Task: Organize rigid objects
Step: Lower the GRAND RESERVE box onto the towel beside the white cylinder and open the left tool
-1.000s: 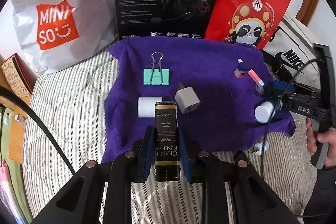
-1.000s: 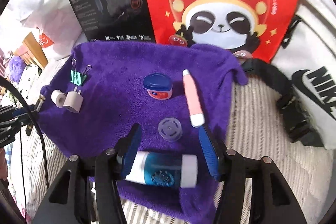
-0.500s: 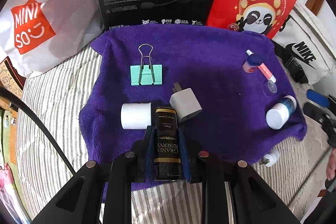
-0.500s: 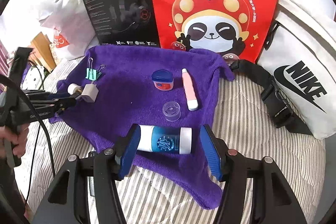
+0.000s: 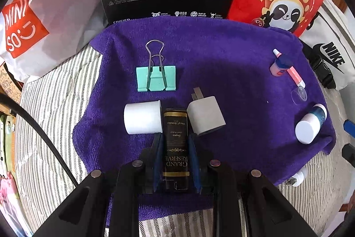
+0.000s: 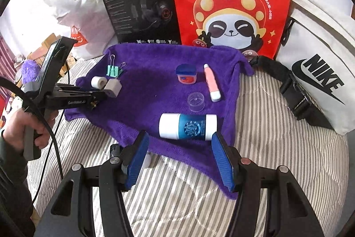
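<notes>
My left gripper is shut on a black "Grand Reserve" box, its far end between a white tape roll and a grey charger plug on the purple towel. A teal binder clip lies behind them. My right gripper is open and empty, drawn back over the striped bedding. A blue and white bottle lies on the towel just beyond it. A clear cap, a pink tube and a small blue-lidded jar lie further back.
A black headset box, a red panda bag, a white Miniso bag and a white Nike bag stand around the towel's far side. Striped bedding surrounds the towel. The left gripper shows in the right wrist view.
My right gripper let go of the blue and white bottle and drew back toward me. My left gripper carried the black box forward until it sits between the tape roll and the charger.
</notes>
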### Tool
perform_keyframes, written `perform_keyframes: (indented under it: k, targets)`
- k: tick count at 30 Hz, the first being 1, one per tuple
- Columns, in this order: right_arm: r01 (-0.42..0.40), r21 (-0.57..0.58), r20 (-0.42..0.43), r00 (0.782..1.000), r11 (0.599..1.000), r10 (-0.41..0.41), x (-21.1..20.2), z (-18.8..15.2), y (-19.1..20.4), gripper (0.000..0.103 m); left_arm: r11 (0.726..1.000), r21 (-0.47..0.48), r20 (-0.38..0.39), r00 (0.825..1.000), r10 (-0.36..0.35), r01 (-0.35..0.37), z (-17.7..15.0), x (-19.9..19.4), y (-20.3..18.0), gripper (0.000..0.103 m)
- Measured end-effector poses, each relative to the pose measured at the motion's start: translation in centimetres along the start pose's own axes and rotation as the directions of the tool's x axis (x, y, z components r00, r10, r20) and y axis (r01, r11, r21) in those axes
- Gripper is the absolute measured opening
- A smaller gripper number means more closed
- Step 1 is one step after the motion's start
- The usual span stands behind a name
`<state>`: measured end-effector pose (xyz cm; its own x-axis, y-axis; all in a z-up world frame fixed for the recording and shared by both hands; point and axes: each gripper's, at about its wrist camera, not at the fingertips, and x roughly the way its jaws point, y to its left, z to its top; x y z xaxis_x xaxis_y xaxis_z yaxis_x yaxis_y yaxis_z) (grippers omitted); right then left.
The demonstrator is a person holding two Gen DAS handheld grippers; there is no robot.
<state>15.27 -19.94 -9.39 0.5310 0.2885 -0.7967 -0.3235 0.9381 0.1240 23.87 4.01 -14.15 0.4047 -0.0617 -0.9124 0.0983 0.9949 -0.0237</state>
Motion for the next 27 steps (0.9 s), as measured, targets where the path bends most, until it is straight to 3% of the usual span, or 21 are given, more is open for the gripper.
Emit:
perform_keyframes:
  k: [8,18,25,27]
  targets:
    - [-0.003,0.023,0.006,1.000,1.000,0.003,-0.9,-0.8,0.0,0.059,0.999,0.026,0.001,1.000,0.028,-0.028,-0.3,0.2,-0.7,0.023]
    - [-0.029,0.063,-0.005,1.000,0.998,0.030,-2.3,-3.1,0.4,0.059,1.000,-0.014,-0.028,1.000,0.013,-0.013,-1.4,-0.7,-0.7,0.025]
    - [-0.047,0.078,-0.037,0.998,0.996,0.050,-1.0,-4.6,2.2,0.059,1.000,-0.013,0.039,0.999,0.005,-0.005,-3.2,-4.3,-0.6,0.026]
    - [-0.045,0.080,-0.042,0.998,0.996,0.049,-0.3,-4.8,3.0,0.059,1.000,-0.005,0.054,0.999,0.000,0.000,-3.8,-5.3,-0.6,0.032]
